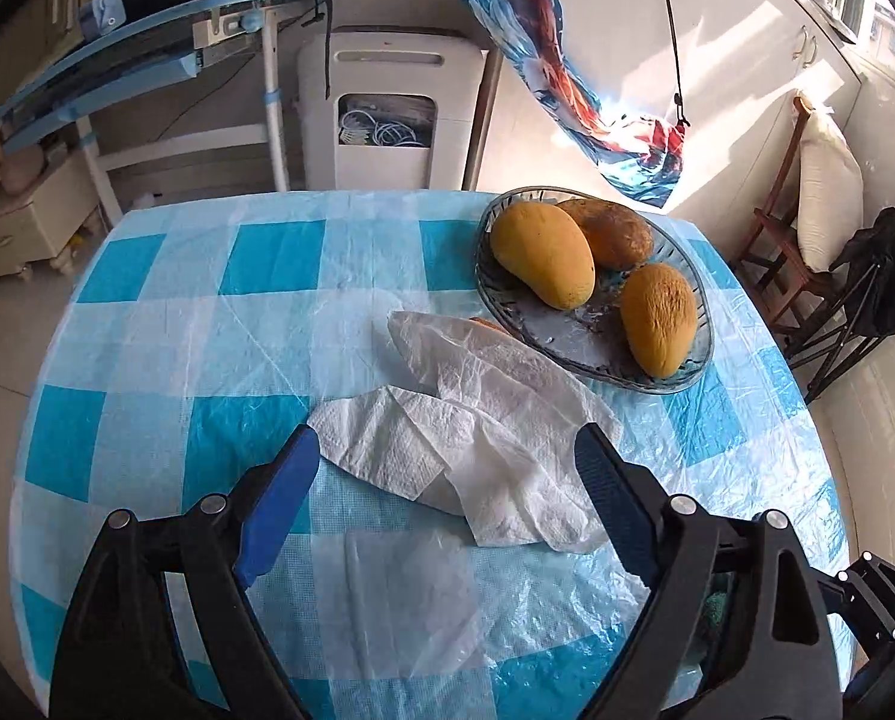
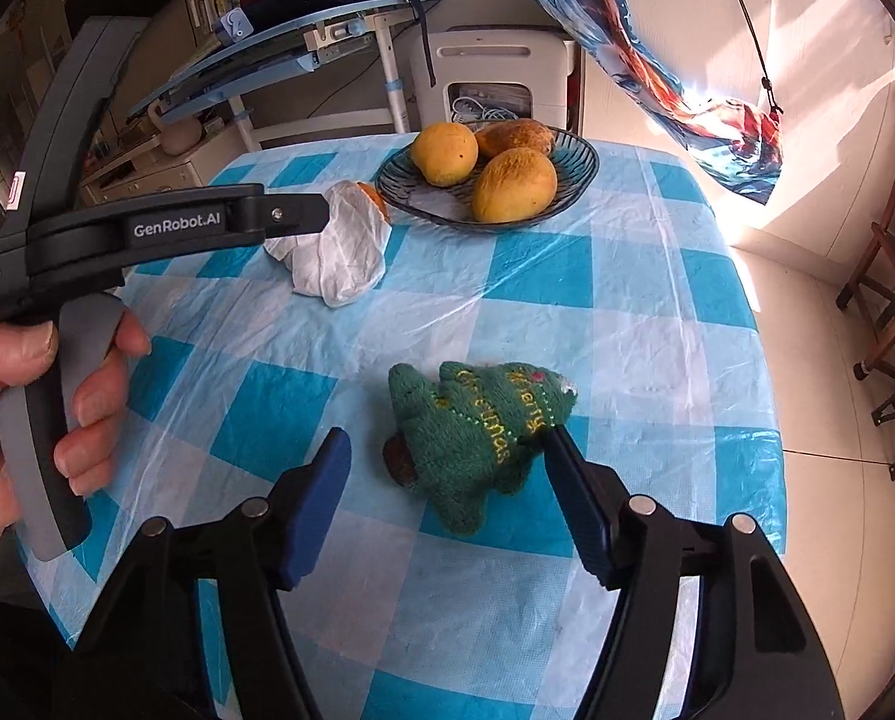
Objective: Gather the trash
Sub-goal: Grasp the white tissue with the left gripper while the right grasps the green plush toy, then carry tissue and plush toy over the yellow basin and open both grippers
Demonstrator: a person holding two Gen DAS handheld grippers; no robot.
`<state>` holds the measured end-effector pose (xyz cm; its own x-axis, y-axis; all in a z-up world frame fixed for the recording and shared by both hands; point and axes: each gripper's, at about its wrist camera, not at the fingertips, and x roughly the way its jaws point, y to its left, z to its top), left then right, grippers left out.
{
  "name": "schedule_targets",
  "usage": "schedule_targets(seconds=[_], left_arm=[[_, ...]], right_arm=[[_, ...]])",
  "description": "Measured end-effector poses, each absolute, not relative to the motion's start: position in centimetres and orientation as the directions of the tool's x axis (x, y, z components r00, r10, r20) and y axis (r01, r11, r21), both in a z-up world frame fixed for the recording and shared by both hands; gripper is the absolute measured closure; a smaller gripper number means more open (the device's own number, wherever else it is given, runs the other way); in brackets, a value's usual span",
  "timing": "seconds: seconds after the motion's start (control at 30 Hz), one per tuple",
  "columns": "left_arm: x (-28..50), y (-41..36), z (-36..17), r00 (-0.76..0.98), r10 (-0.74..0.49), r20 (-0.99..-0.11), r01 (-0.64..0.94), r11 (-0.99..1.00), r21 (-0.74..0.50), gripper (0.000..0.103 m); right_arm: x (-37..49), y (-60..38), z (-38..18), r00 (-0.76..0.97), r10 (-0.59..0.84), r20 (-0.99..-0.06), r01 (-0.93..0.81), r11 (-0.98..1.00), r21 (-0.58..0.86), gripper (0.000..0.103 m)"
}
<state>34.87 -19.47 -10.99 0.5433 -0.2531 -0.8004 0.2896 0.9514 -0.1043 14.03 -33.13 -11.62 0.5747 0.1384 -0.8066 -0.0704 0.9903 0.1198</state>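
A crumpled white paper tissue point(image 1: 477, 438) lies on the blue-checked tablecloth point(image 1: 207, 312), with something orange point(image 1: 489, 324) peeking from under its far edge. My left gripper point(image 1: 447, 444) stands open over the tissue, one blue pad on each side and neither pressing it. In the right wrist view that same gripper point(image 2: 318, 213) shows from the side, held by a hand point(image 2: 81, 402), its tip at the tissue point(image 2: 339, 258). A green knitted Christmas-tree toy point(image 2: 477, 438) lies between the pads of my right gripper point(image 2: 447, 438). The right pad point(image 2: 573, 492) sits at the toy's tip; the left pad stands apart from it.
A dark glass bowl point(image 1: 555, 333) holding three mangoes point(image 1: 540, 255) stands at the back right of the table, also the bowl point(image 2: 582, 159) in the right wrist view. Behind the table are a white appliance point(image 1: 387, 102), a blue desk point(image 1: 135, 60) and a hanging printed cloth point(image 1: 567, 78). A wooden chair point(image 1: 795, 252) stands to the right.
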Motion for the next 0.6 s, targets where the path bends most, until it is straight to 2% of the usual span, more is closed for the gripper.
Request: schedule_targets(seconds=[0.03, 0.07, 0.1, 0.13, 0.17, 0.27, 0.6], left_arm=[[35.1, -19.6, -11.5, 0.533, -0.248, -0.809, 0.293, 0.951, -0.098, 0.037], [34.9, -19.5, -11.5, 0.557, -0.233, -0.797, 0.293, 0.953, -0.074, 0.042], [34.7, -19.2, -11.6, 0.558, -0.235, -0.796, 0.296, 0.952, -0.073, 0.059], [34.5, -18.8, -11.5, 0.550, -0.254, -0.795, 0.303, 0.948, -0.093, 0.081], [34.3, -18.1, -11.5, 0.533, -0.282, -0.798, 0.313, 0.942, -0.124, 0.088], [33.1, -16.4, -11.2, 0.544, -0.270, -0.794, 0.333, 0.939, -0.091, 0.093], [27.5, -11.8, -9.8, 0.544, -0.294, -0.786, 0.387, 0.919, -0.077, 0.093]], right_arm=[[14.1, -33.1, -11.9, 0.567, 0.141, -0.811, -0.075, 0.990, 0.120, 0.047], [14.2, -32.9, -12.2, 0.555, 0.143, -0.820, -0.082, 0.990, 0.118, 0.051], [14.1, -32.8, -12.2, 0.561, 0.137, -0.816, -0.087, 0.991, 0.106, 0.054], [14.1, -32.7, -12.2, 0.557, 0.138, -0.819, -0.096, 0.990, 0.102, 0.056], [14.1, -32.7, -12.1, 0.555, 0.149, -0.818, -0.102, 0.989, 0.111, 0.058], [14.1, -32.7, -11.8, 0.564, 0.168, -0.809, -0.112, 0.986, 0.126, 0.059], [14.4, -32.3, -11.4, 0.568, 0.172, -0.805, -0.112, 0.985, 0.131, 0.058]])
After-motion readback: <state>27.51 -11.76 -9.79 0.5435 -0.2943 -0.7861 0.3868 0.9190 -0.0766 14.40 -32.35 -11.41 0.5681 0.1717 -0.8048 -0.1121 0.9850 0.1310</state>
